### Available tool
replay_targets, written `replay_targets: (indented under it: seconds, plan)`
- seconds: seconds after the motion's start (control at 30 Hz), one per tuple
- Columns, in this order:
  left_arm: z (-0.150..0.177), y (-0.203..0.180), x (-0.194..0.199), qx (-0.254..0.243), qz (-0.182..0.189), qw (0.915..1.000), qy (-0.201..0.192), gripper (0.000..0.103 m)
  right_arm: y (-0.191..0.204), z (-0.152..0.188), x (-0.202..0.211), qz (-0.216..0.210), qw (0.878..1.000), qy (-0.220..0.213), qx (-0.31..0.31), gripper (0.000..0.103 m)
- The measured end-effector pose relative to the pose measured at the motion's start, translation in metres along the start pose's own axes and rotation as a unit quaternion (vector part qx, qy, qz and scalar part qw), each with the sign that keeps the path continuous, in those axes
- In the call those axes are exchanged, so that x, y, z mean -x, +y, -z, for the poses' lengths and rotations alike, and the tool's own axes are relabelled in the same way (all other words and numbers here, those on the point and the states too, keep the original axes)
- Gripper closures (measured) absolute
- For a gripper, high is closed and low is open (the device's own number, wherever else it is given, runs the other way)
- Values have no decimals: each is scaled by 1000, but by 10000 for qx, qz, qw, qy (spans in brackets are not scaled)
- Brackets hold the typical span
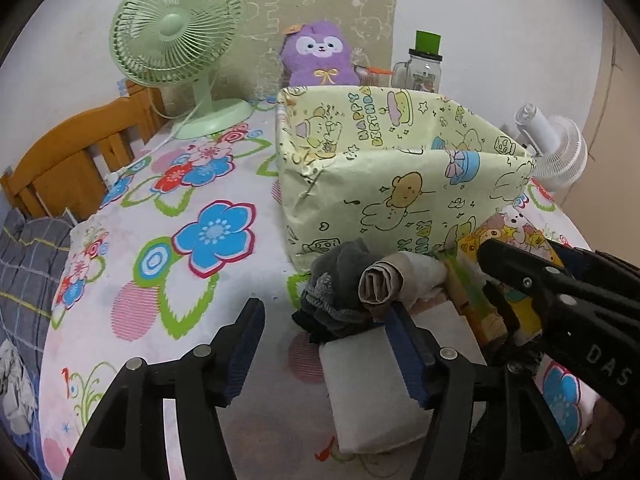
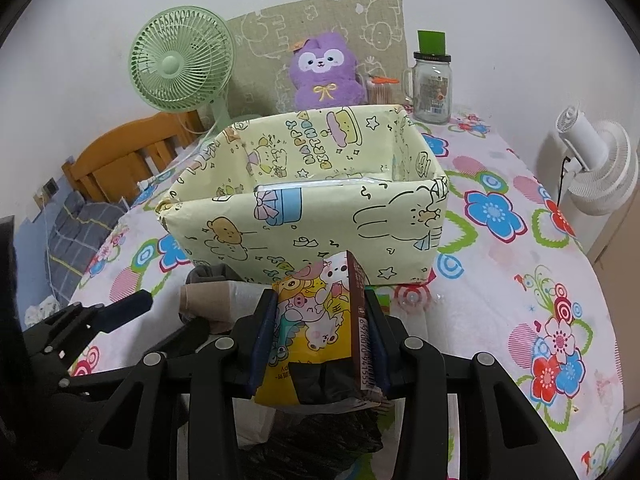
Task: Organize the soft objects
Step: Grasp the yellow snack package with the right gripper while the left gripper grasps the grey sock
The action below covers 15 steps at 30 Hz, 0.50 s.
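The box (image 2: 304,224) hides its own floor behind the near wall. The plush toy (image 1: 320,56) is cut off below by the far rim. The packet (image 2: 320,320) covers the dark item beneath; print unreadable.

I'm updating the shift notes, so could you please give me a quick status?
Left tool open, nothing between its pads. Right tool shut on cartoon-print packet. Rolled beige cloth on white block. Birthday-print box ahead, unobstructed.

Two fans (image 2: 182,66), one plush (image 2: 324,74), one box (image 2: 320,220), one jar (image 2: 432,88)
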<state>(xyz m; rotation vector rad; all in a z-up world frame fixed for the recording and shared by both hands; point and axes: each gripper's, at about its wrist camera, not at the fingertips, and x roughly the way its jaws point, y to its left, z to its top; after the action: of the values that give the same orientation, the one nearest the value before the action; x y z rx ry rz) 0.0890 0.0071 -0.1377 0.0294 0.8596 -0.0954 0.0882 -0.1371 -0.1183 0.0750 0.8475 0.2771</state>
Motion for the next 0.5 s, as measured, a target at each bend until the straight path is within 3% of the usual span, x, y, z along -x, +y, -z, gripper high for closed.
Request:
replay_targets:
  seconds: [0.33,0.37,0.4,0.5]
  plan:
    - [-10,-5,-26,-133,187,9997,19,37,-4,-1,-10,166,9998,139,-40,58]
    - [-9,-7,-27,-164,189,9997,19,40,-4,-1,-11,169,9997,153,-44,58]
    - [-9,-8,-28,-189,199,9996,35,50,-4,-1,-12,178,9997,171,-49,58]
    - [-7,-8,-28,-240,283,9993,85,59,-5,-1,-13,171,9997,189,-55,58]
